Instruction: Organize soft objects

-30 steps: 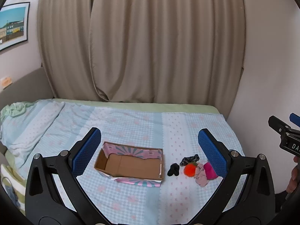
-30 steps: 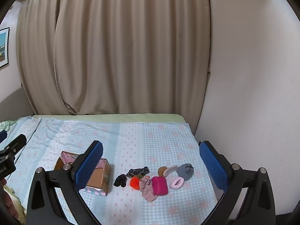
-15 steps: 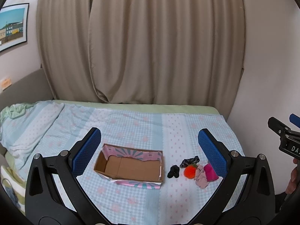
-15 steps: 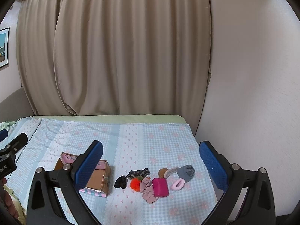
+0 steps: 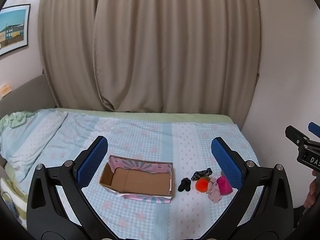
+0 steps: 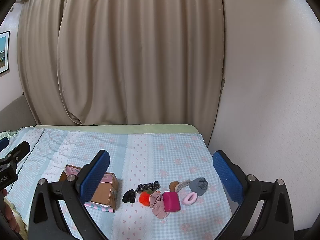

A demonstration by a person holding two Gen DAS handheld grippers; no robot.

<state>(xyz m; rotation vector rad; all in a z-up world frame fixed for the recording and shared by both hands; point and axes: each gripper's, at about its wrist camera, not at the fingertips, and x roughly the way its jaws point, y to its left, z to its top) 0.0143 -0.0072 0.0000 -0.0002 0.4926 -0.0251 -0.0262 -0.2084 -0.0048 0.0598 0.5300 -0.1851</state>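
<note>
Both grippers hung above the bed [image 5: 140, 132], nothing between the fingers. Left gripper [image 5: 159, 156] had its blue pads spread wide, framing the cardboard box [image 5: 138, 178] from above. Right gripper [image 6: 161, 169] was spread wide too, over the pile of soft items.

Landmark = the box: open top, pink patterned flaps, nothing visible inside, sitting on the checked bedspread [image 6: 160, 150].

Soft items all lay right of the box, on the bedspread:
- black sock [image 6: 129, 196], nearest the box, just beside it
- dark patterned scrunchie [image 6: 148, 187], behind the sock
- orange pom-pom [image 6: 145, 198], touching a dusty-pink cloth [image 6: 158, 205]
- magenta rolled item [image 6: 171, 201], against the pink cloth
- pale pink hair tie [image 6: 190, 198], brown ball [image 6: 173, 185], beige roll [image 6: 183, 184], grey rolled sock [image 6: 198, 186], farthest from the box

In the left wrist view only the sock [image 5: 184, 184], scrunchie, pom-pom [image 5: 202, 184], pink cloth and magenta item [image 5: 224, 185] showed; the rest sat behind the right-side pad.

Beige curtain [image 5: 150, 50] hung behind the bed.
</note>
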